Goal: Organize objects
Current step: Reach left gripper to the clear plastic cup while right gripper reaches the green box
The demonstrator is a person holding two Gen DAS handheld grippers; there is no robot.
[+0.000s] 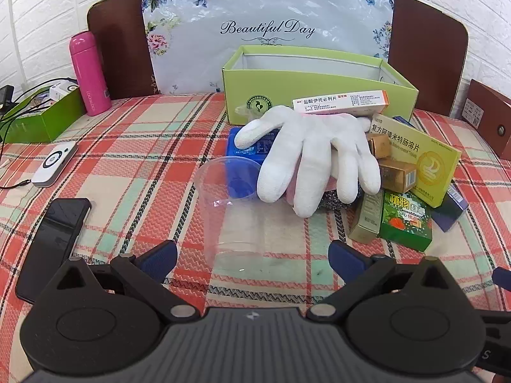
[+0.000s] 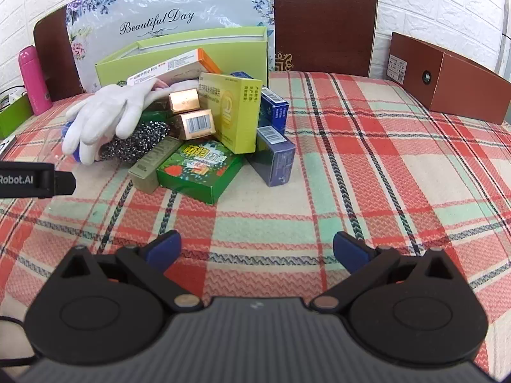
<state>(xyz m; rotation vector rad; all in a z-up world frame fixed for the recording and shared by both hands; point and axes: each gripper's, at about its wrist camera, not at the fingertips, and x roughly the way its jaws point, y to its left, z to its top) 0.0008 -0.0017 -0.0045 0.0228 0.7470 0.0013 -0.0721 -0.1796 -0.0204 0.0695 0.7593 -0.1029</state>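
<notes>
A pile of objects lies in front of an open lime-green box [image 1: 319, 86] [image 2: 179, 57]. On top rests a white glove [image 1: 313, 156] [image 2: 108, 115], over a steel scourer [image 2: 134, 145] and a blue pack [image 1: 246, 146]. Around them lie a yellow medicine box [image 1: 418, 159] [image 2: 233, 111], a green box [image 1: 405, 223] [image 2: 198, 169], gold cartons [image 2: 194, 124] and dark blue boxes [image 2: 276, 156]. A clear plastic cup [image 1: 233, 214] lies on its side just ahead of my left gripper [image 1: 254, 258], which is open and empty. My right gripper [image 2: 257, 252] is open over bare cloth, short of the pile.
A plaid cloth [image 2: 367, 166] covers the table. At the left stand a pink flask [image 1: 89, 73], a green tray [image 1: 41, 118] with cables, a white device [image 1: 54, 164] and a black phone [image 1: 54, 242]. A brown box [image 2: 447, 76] sits at the right. Chair backs stand behind.
</notes>
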